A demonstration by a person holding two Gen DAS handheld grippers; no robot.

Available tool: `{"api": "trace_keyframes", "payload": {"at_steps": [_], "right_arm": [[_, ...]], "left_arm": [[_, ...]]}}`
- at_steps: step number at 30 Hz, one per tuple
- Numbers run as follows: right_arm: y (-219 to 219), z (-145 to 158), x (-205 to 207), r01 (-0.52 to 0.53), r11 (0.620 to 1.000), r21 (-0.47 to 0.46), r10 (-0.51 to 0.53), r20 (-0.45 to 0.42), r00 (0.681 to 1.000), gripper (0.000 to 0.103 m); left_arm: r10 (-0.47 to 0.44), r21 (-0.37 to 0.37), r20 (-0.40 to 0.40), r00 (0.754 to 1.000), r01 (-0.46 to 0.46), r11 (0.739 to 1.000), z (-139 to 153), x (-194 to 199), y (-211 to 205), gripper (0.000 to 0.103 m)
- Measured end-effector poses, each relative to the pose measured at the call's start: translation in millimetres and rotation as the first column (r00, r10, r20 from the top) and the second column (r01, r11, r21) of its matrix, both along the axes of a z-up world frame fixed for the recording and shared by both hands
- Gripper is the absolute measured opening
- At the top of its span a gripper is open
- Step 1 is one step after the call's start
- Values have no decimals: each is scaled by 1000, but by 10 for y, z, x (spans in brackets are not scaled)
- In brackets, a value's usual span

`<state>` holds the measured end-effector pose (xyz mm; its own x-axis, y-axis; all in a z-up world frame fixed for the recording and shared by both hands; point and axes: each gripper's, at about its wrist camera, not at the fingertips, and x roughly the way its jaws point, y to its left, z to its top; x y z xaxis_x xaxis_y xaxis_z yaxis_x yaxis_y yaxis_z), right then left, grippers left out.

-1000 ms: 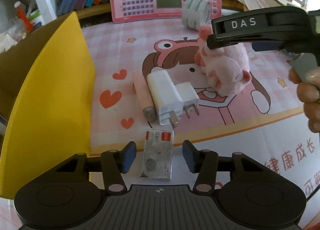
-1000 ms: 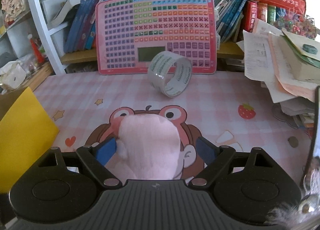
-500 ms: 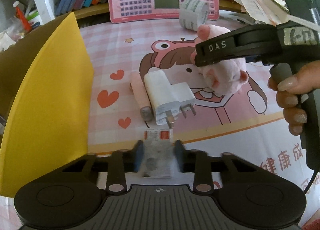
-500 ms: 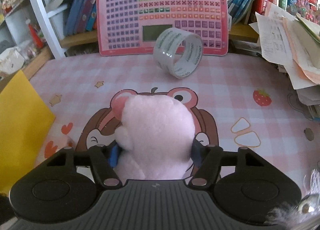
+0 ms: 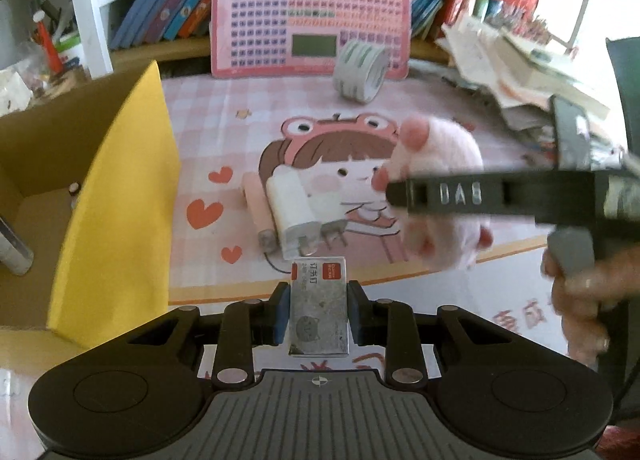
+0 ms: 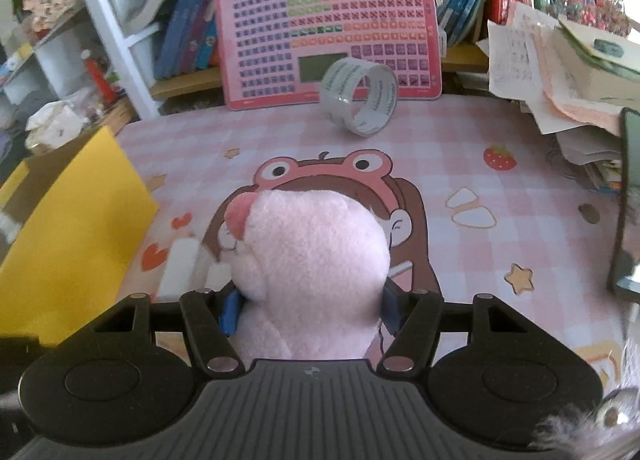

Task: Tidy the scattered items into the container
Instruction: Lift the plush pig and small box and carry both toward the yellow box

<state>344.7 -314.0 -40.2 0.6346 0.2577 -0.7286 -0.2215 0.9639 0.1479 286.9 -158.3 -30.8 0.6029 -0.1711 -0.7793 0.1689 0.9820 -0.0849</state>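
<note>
My left gripper [image 5: 319, 300] is shut on a small grey box with a red label [image 5: 318, 320], held just off the pink mat. My right gripper [image 6: 312, 308] is shut on a pink plush toy [image 6: 312, 252]; its blue pads press into both sides of the plush. In the left wrist view the plush [image 5: 440, 152] hangs at the right in that gripper's black finger, with a hand behind it. A white charger [image 5: 292, 208] and a pink tube [image 5: 256, 212] lie together mid-mat. The open cardboard container with a yellow flap [image 5: 116, 200] stands at the left.
A roll of clear tape [image 6: 360, 96] stands at the back in front of a pink button board [image 6: 328, 20]. Books fill the shelf behind. Loose papers [image 6: 560, 72] pile up at the right edge. The container's yellow flap [image 6: 72, 228] rises left of the plush.
The left jaws closed on the small box and raised it. The right jaws closed on the plush and carried it toward the left and front of the mat.
</note>
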Motion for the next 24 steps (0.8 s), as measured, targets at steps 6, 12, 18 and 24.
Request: {"api": "trace_keyframes", "payload": {"at_steps": [6,12,18,24], "right_arm": [[-122,128,-442,29,999,14,-28,-54,998,62],[-22,215,-760,54,998,11,-54,-39,998,62],[44,287,-951,118,993,2,-118,-14,993,62],[261,293,-1167,150,989,-2,-150,-22,988,62]], "left_arm": [[-22,-49,27,999,23,999,157,-196,94,28],[-64,-88,52,997,68,994,262,-371,180,28],[-105,-99,93,990,114,989,354,-509,318,28],[-144,-101,120,982,157,982,405,-761,505,28]]}}
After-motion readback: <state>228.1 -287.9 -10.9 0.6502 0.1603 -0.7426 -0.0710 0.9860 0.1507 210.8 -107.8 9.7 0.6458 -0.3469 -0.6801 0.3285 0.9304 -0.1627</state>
